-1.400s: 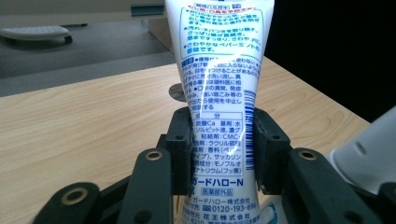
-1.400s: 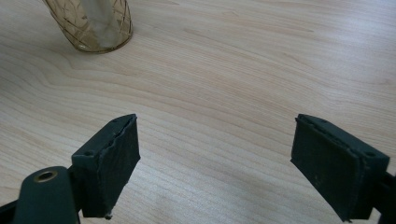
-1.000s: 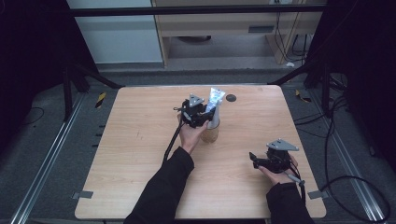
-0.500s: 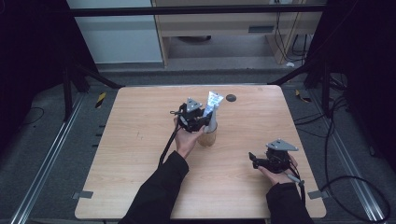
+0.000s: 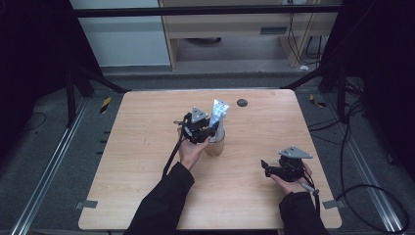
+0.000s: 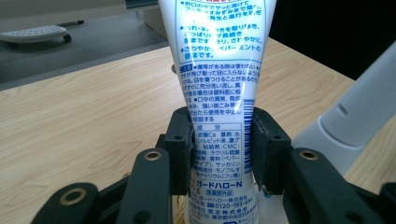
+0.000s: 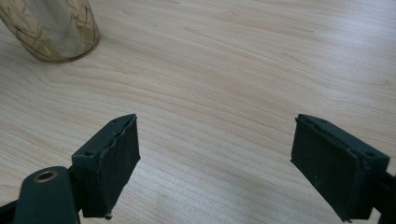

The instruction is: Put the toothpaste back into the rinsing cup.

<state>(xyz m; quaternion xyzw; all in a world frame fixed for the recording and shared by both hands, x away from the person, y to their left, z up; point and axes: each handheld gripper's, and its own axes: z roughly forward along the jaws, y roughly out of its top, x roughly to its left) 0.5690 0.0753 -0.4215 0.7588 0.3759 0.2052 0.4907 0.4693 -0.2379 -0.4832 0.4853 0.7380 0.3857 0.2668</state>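
— Tube direction? 
— White printed toothpaste tube (image 6: 217,93) stands upright, crimp toward twelve o'clock, pinched by the left gripper (image 6: 219,149) in an amber patterned glass (image 5: 215,145); its cap end is hidden.
— Right gripper (image 7: 215,163)? 
— Spread wide, holding nothing.

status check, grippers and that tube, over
Left gripper shut on toothpaste tube, tube standing in glass cup. Right gripper open, idle above bare table. White toothbrush handle beside the tube.
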